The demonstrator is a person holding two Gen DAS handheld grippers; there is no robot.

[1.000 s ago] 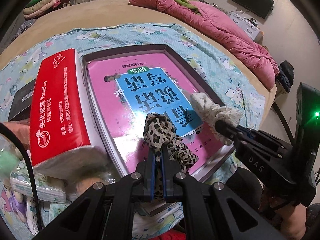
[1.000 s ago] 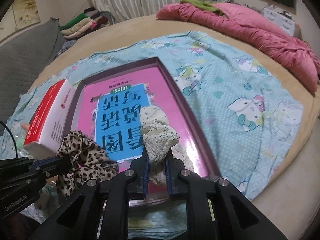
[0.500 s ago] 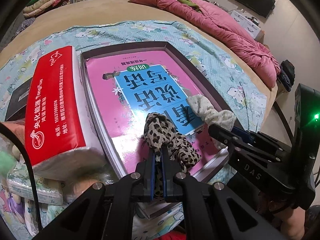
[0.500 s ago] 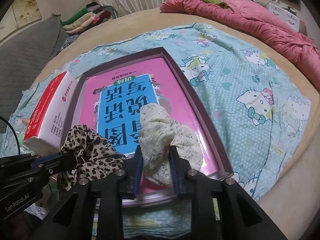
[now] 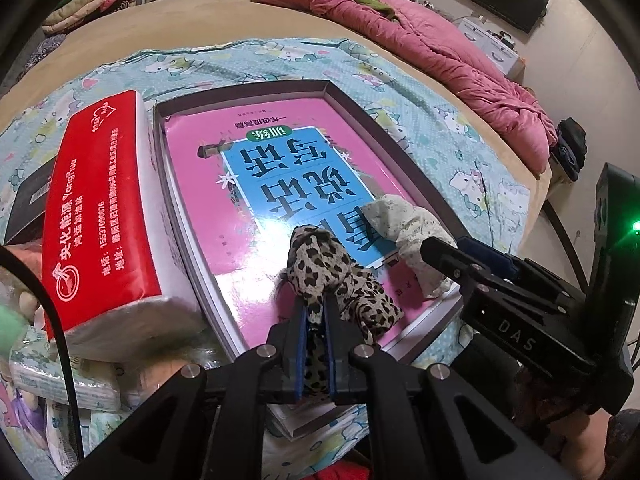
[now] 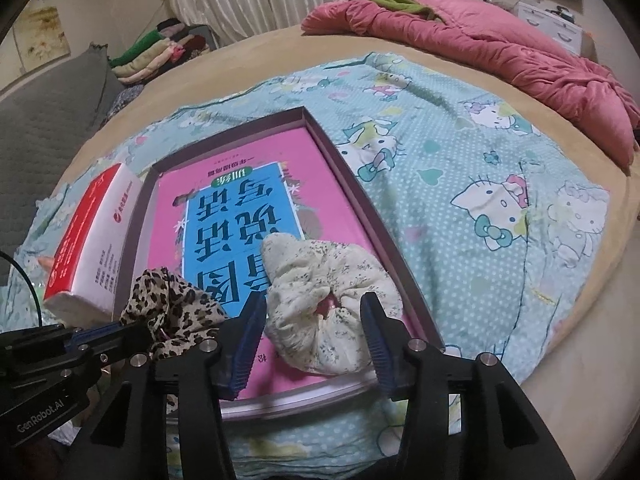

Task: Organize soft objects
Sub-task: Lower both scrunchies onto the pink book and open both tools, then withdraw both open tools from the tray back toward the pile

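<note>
**Leopard scrunchie pinched, cream scrunchie let go**

Left hand-held gripper [image 5: 315,330]: clamped nearly shut on the leopard scrunchie [image 5: 320,270], a crumpled band of thin spotted brown-and-tan fabric, bunched above the blue pads and drooping onto the book [image 5: 248,184]. Right hand-held gripper [image 6: 310,334]: jaws opening, about half spread, either side of the cream scrunchie [image 6: 320,300], pads clear of it. Cream scrunchie: a puffy, gathered ring of pale speckled cloth, lying loose on the glossy pink-and-blue book cover at its near right corner. Book: flat, inside a shallow dark-walled box [image 6: 348,172]. Left of the box, touching it: a red-and-white plastic-wrapped tissue pack [image 5: 100,208], soft-cornered. Under everything: a teal cartoon-print sheet [image 6: 480,176] on a tan bed [image 6: 580,360], with a rumpled pink quilt [image 6: 500,52] beyond.
</note>
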